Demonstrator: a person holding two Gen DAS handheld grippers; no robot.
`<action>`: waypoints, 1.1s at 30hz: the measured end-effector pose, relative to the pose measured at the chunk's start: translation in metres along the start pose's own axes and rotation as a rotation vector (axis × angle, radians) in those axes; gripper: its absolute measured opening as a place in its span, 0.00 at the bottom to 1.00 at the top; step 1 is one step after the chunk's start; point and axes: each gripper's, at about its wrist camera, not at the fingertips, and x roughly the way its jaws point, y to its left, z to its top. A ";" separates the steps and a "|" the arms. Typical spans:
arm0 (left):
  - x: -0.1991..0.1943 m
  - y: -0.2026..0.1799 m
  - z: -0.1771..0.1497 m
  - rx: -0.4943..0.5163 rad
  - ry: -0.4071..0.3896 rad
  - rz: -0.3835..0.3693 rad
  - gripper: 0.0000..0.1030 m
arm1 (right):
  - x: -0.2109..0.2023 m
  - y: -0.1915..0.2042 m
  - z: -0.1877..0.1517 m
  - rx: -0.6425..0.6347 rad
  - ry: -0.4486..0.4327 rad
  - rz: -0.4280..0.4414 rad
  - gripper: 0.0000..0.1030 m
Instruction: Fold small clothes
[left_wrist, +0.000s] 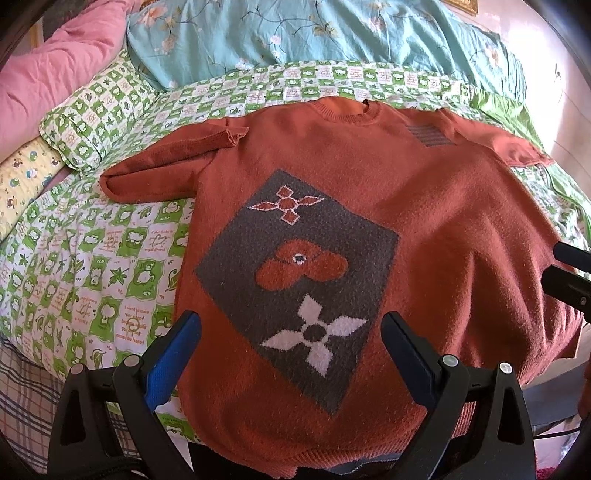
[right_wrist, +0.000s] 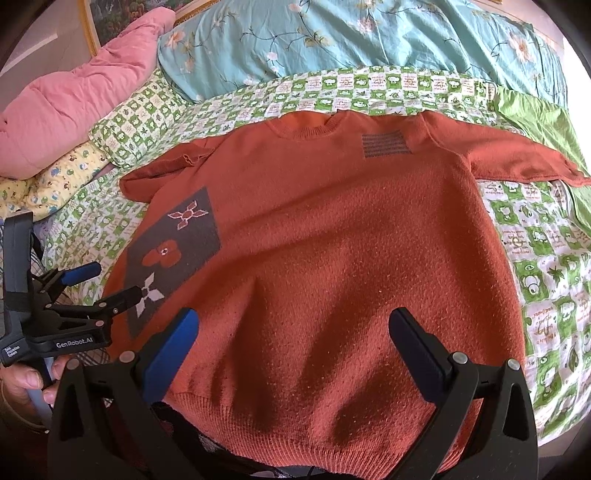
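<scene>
Sweater (left_wrist: 436, 206), rust-orange knit, short-sleeved: lies flat, front up, on green-and-white checked bedsheet (left_wrist: 92, 258), neck toward the pillows. Grey patch (left_wrist: 295, 280) with flower motifs on the front; small grey striped patch (right_wrist: 384, 144) near the collar. One sleeve (left_wrist: 162, 173) folded back on itself, the other (right_wrist: 517, 158) spread out. Left gripper (left_wrist: 291, 332) over the patch, jaws wide apart, holding nothing. Right gripper (right_wrist: 295, 332) above the hem, jaws likewise spread, empty. Turquoise floral pillow (right_wrist: 369, 40) and pink quilt (right_wrist: 81, 92) beyond.
</scene>
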 end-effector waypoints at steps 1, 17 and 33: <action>0.000 0.000 0.000 -0.004 0.004 -0.007 0.95 | 0.000 0.000 0.000 0.001 -0.001 0.001 0.99; 0.004 -0.001 0.008 -0.009 -0.011 -0.014 0.95 | 0.000 -0.005 0.004 0.009 -0.008 0.010 1.00; 0.030 0.001 0.049 0.000 0.003 -0.002 0.96 | -0.003 -0.094 0.033 0.170 -0.060 -0.047 1.00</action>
